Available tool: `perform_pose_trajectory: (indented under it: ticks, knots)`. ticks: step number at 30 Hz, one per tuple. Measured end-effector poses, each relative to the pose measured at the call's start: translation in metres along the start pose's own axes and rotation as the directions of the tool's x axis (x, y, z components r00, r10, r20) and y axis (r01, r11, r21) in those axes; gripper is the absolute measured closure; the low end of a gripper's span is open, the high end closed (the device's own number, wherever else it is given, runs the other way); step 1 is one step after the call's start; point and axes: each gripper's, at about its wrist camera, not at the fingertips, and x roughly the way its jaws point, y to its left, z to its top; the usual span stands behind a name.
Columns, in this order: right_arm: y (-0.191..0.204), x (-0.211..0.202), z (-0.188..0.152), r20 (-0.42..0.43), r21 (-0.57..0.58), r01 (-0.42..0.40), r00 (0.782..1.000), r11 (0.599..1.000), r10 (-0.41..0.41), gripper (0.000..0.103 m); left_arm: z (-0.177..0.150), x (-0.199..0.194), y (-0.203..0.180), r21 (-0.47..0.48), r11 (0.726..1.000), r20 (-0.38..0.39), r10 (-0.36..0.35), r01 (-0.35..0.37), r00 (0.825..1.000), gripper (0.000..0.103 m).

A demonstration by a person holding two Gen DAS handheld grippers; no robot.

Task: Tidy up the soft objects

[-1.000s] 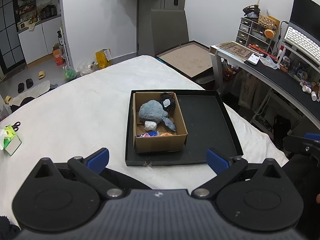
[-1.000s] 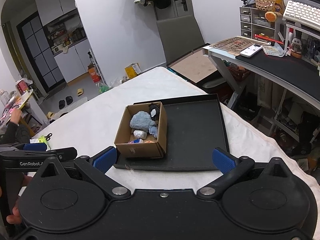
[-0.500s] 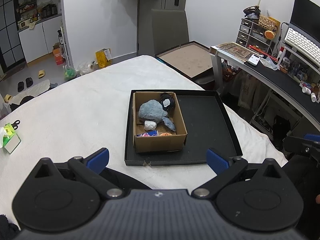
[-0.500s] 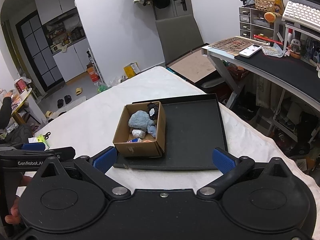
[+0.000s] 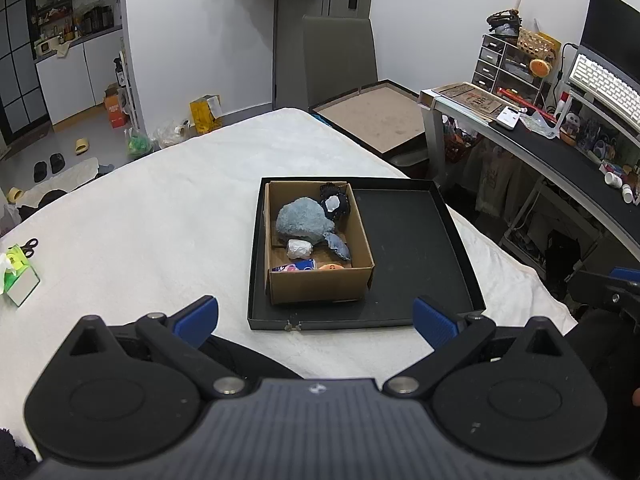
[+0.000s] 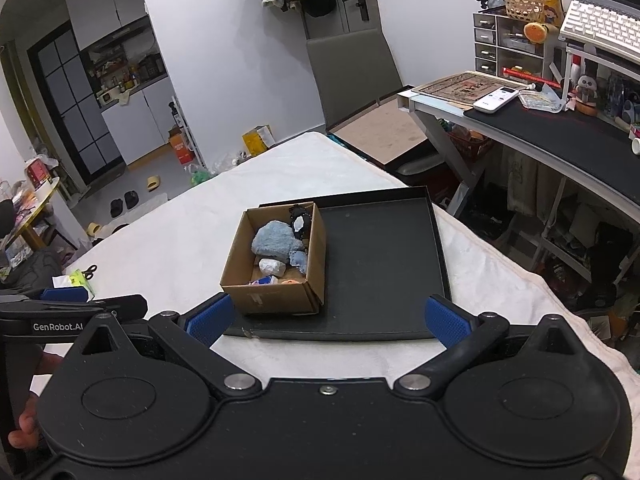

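Left wrist view: cardboard box (image 5: 320,276) of plush toys dead ahead of my wide-open, empty left gripper (image 5: 316,316); right gripper (image 6: 326,316) likewise.

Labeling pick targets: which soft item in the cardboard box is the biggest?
The fluffy grey-blue plush, lying mid-box. It dwarfs the black-and-white toy in the far corner and the small white bundle in front of it.

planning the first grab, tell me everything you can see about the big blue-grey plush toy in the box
The big blue-grey plush toy looks fuzzy, rounded and soft, with a darker blue flap sticking out toward the near right. It lies inside the open brown cardboard box, against a black plush with a white patch and a small white crumpled lump. Nothing grips it.
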Motion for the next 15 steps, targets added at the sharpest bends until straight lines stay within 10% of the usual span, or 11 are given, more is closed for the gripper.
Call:
perform_pose_trajectory:
  ticks: [15]
  knots:
    - [-0.004,0.017,-0.004,-0.039,-0.011,0.015,0.999,1.000,-0.016,0.000,0.002,0.029,-0.006,0.004,1.000,-0.039,-0.028,0.029,0.999,0.000]
